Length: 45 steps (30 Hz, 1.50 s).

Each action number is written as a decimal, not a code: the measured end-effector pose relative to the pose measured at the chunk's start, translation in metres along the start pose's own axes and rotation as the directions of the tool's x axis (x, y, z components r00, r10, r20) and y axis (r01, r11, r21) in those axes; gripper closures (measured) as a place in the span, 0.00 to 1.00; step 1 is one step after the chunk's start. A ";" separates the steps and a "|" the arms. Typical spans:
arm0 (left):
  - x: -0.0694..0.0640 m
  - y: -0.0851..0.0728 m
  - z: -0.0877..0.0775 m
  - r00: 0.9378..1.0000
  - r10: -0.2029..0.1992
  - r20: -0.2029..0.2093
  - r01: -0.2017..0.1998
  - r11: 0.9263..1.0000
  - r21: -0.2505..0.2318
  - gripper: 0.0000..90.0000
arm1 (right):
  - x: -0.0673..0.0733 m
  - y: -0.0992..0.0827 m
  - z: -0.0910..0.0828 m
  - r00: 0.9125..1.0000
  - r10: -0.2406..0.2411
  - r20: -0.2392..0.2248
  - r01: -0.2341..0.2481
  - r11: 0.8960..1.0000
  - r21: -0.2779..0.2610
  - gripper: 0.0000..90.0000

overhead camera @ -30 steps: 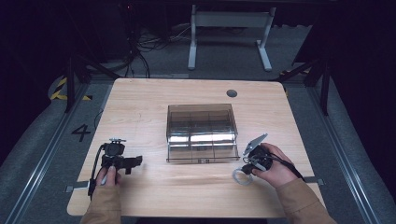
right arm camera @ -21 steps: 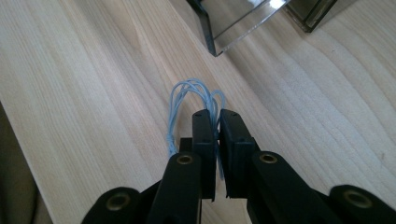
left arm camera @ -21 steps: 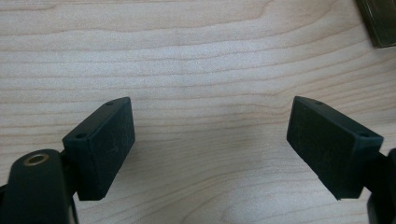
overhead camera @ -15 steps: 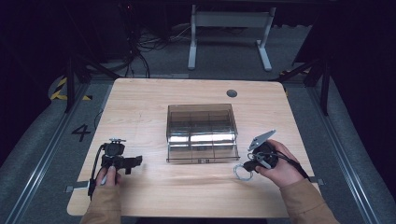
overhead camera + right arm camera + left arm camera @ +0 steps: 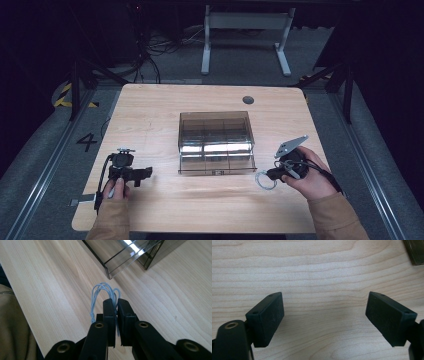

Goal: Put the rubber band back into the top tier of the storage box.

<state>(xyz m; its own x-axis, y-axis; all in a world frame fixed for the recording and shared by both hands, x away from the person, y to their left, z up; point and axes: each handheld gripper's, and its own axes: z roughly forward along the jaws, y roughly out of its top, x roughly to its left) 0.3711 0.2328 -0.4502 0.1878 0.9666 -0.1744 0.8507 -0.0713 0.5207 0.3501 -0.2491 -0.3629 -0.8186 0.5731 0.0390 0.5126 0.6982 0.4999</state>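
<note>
A small coil of pale blue-grey wire (image 5: 103, 293) is pinched between the black jaws of my right gripper (image 5: 115, 302), which is shut on it. In the high view that wire coil (image 5: 264, 180) hangs just off the table by the front right corner of a smoky clear plastic box with compartments (image 5: 216, 142), with the right gripper (image 5: 272, 175) beside it. My left gripper (image 5: 142, 173) rests at the front left of the table. Its jaws stand wide open (image 5: 324, 315) over bare wood with nothing between them.
The light wooden table (image 5: 150, 120) has a dark round hole (image 5: 248, 100) near its far right. The box's open drawer edge (image 5: 125, 262) lies just ahead of the right gripper. A sleeve (image 5: 10, 322) is at the left. Dark floor and a stand's legs lie beyond the table.
The right gripper has lifted the wire coil off the table and moved slightly right and toward the front edge. The left gripper has stayed where it was.
</note>
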 end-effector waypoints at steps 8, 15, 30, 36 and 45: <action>-0.001 0.000 0.001 1.000 -0.002 0.000 0.002 1.000 -0.002 0.18 | 0.002 0.001 -0.015 1.000 0.005 0.005 -0.005 0.999 -0.034 0.95; 0.000 0.000 0.001 1.000 0.003 -0.002 -0.003 1.000 0.009 0.18 | 0.002 0.005 -0.028 1.000 0.005 0.011 -0.004 0.998 -0.059 0.95; 0.002 -0.002 0.000 1.000 -0.005 -0.006 0.005 1.000 0.005 0.18 | 0.008 0.038 -0.038 0.999 -0.049 0.000 0.049 0.996 -0.078 0.95; 0.002 -0.002 0.000 1.000 -0.001 -0.009 0.001 1.000 0.005 0.18 | 0.009 0.053 -0.034 0.997 -0.075 -0.016 0.074 0.994 -0.077 0.95; 0.003 -0.004 -0.001 1.000 -0.010 -0.011 0.010 1.000 -0.001 0.18 | 0.012 0.073 -0.030 0.995 -0.101 -0.022 0.099 0.992 -0.078 0.95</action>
<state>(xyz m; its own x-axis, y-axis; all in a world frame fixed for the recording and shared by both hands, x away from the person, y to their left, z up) 0.3675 0.2363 -0.4517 0.1740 0.9698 -0.1709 0.8522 -0.0614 0.5196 0.3697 -0.2037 -0.2997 -0.8719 0.4896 0.0072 0.4068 0.7161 0.5672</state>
